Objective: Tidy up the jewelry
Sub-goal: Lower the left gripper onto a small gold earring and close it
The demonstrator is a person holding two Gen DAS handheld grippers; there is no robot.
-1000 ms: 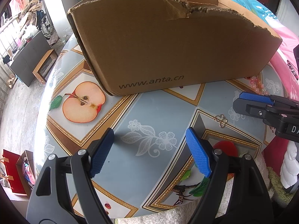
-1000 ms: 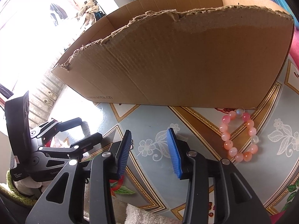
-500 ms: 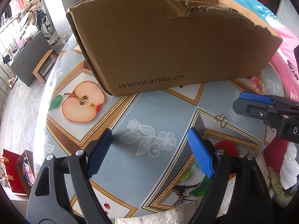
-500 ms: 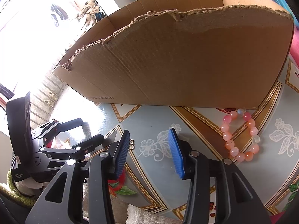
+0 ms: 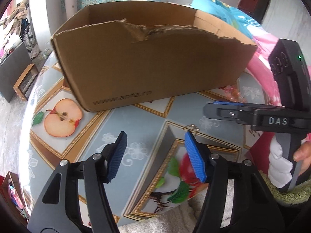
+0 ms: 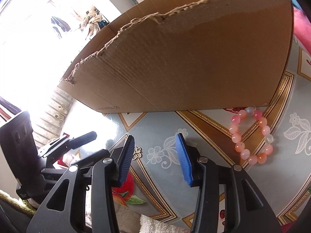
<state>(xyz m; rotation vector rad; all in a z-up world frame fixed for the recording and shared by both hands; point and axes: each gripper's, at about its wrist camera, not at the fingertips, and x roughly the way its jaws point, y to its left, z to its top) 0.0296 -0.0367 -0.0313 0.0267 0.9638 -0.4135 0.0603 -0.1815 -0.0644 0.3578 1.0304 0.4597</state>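
A small gold clover charm [image 5: 192, 127] lies on the patterned table [image 5: 136, 124], just past the right fingertip of my left gripper [image 5: 155, 151]. Its jaws are closing with nothing between them. A pink bead bracelet [image 6: 250, 136] rests by the right corner of the torn cardboard box [image 6: 194, 58], to the right of my right gripper [image 6: 155, 155]. That gripper is open and empty, with the charm [image 6: 137, 152] beside its left pad. In the left wrist view, the right gripper [image 5: 211, 107] reaches in side-on near the bracelet [image 5: 232, 93].
The cardboard box [image 5: 155, 68] fills the back of the table, and its inside is hidden. A white towel [image 6: 159, 223] lies at the near edge. Pink and blue bedding [image 5: 243, 25] lies at the right. A dark cabinet [image 5: 13, 71] stands on the floor to the left.
The left gripper's jaws have come closer together and its view has tilted up, so the box's far wall shows. The right gripper has barely moved.
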